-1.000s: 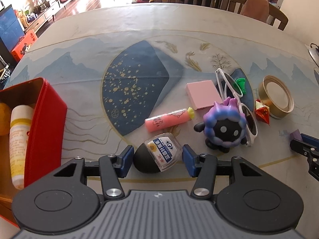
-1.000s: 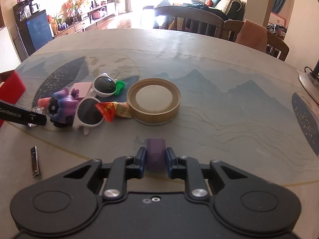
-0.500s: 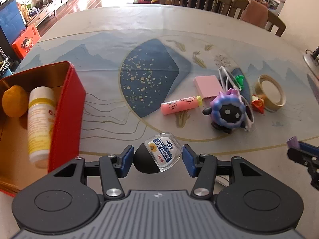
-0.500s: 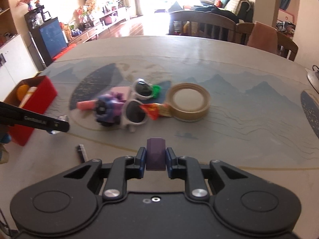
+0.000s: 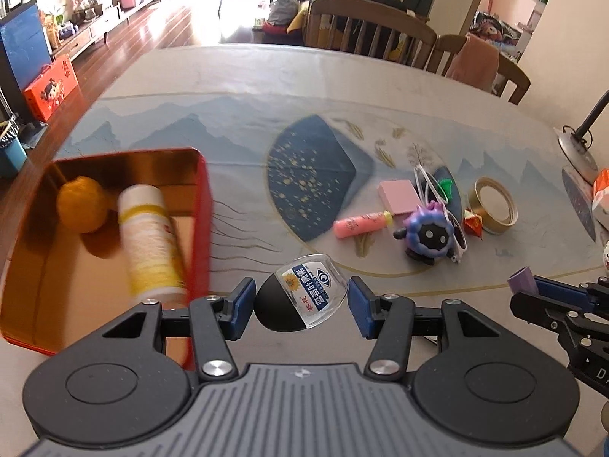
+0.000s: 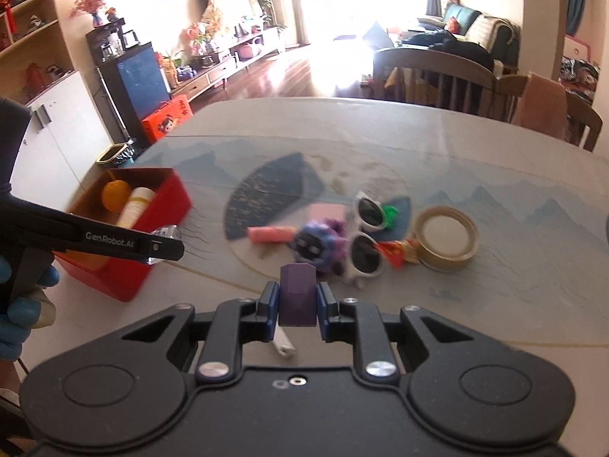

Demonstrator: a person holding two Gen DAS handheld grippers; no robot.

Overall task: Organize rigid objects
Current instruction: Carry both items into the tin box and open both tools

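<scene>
Red box [image 5: 201, 205] now nearer, left gripper [image 5: 300, 306] still holding capsule [image 5: 300, 297], right gripper [image 6: 297, 301] still clamping purple block [image 6: 297, 297]

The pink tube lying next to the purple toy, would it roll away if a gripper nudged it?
Probably. The pink tube lies on its side on the smooth table cover, so a sideways push could roll it. It looks small and light, likely easy to lift.

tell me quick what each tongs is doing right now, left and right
Left tongs: closed on the small clear bottle with a black cap.
Right tongs: closed on the purple block.
</scene>
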